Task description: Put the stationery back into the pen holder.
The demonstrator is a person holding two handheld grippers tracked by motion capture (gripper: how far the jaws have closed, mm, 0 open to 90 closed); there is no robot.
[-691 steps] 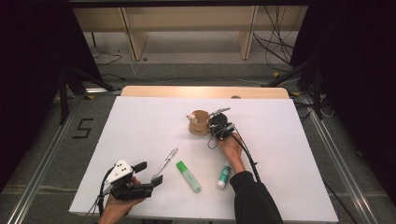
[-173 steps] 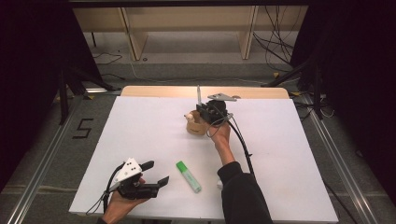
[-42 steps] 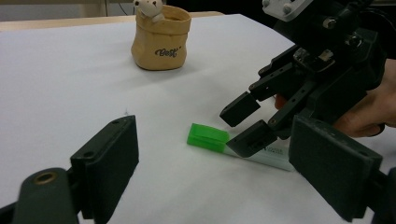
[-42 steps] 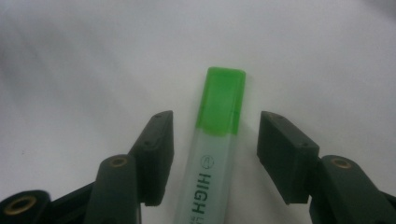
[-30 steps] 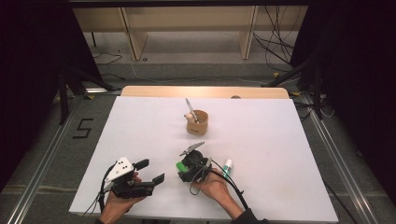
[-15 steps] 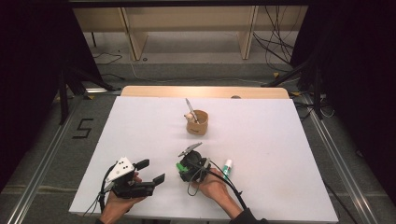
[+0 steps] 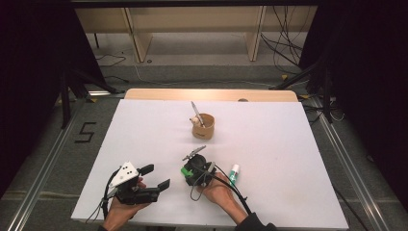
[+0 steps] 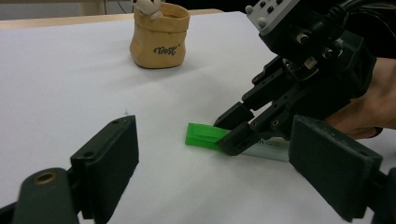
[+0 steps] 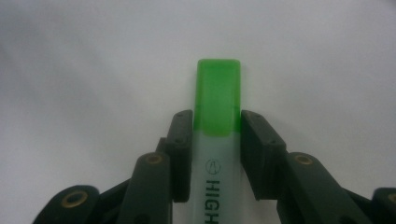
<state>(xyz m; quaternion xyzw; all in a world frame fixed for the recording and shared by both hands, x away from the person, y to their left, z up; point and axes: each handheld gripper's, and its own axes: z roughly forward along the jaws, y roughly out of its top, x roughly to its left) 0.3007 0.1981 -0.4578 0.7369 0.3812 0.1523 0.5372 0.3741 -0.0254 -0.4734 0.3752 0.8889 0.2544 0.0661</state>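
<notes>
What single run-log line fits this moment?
right gripper: shut on highlighter | highlighter: flat on table | left gripper: open, idle

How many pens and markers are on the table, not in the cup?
2: the green highlighter lies between the right gripper jaws; a small green-tipped marker lies beside that hand. Others may be hidden.

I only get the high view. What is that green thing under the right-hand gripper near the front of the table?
Observer: A highlighter with a green cap; the right gripper view shows "HIGH" printed on its pale barrel.
Operator: Is it grabbed, or just nearby?
Observer: The right gripper has a jaw close against each side, right where cap meets barrel.
Operator: Is it lifted off the table?
Observer: No. In the left gripper view it lies flat on the white table, cap pointing away from the hand.
</notes>
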